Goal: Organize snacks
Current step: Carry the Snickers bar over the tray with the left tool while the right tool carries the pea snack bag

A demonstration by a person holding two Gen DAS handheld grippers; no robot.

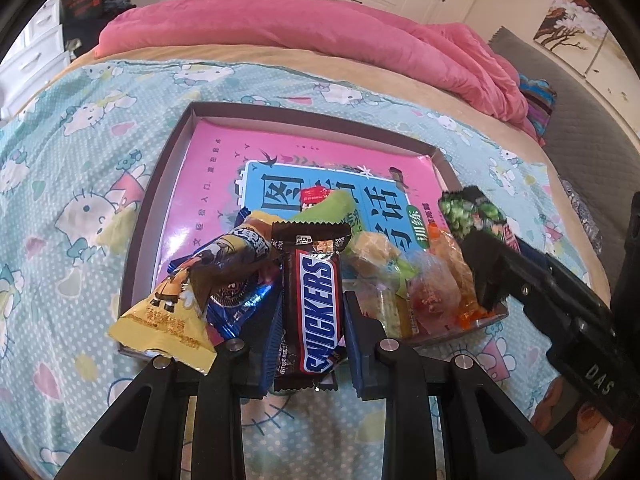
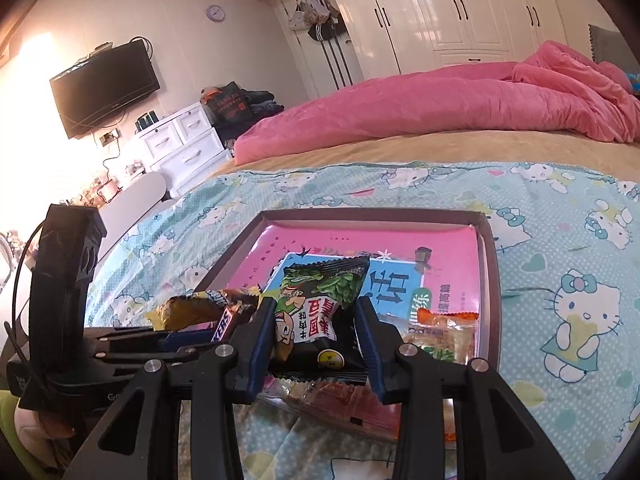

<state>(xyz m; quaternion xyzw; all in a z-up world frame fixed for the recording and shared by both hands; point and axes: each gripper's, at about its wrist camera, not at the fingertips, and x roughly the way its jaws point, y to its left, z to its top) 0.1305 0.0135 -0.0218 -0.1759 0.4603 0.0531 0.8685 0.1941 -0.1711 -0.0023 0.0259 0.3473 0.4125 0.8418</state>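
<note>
Now Snickers bar (image 1: 316,304) clamped in left gripper (image 1: 310,320), above tray (image 1: 160,208)

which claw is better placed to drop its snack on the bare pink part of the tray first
Probably right. The right claw holds the green pea packet already over the tray beside bare pink. The left claw grips the Snickers bar at the crowded near edge.

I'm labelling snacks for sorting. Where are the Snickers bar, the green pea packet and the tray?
Snickers bar (image 1: 318,304): left wrist view, on the logo.
Green pea packet (image 2: 320,304): right wrist view, on its printed front.
Tray (image 2: 489,276): right wrist view, on its right wall.
</note>
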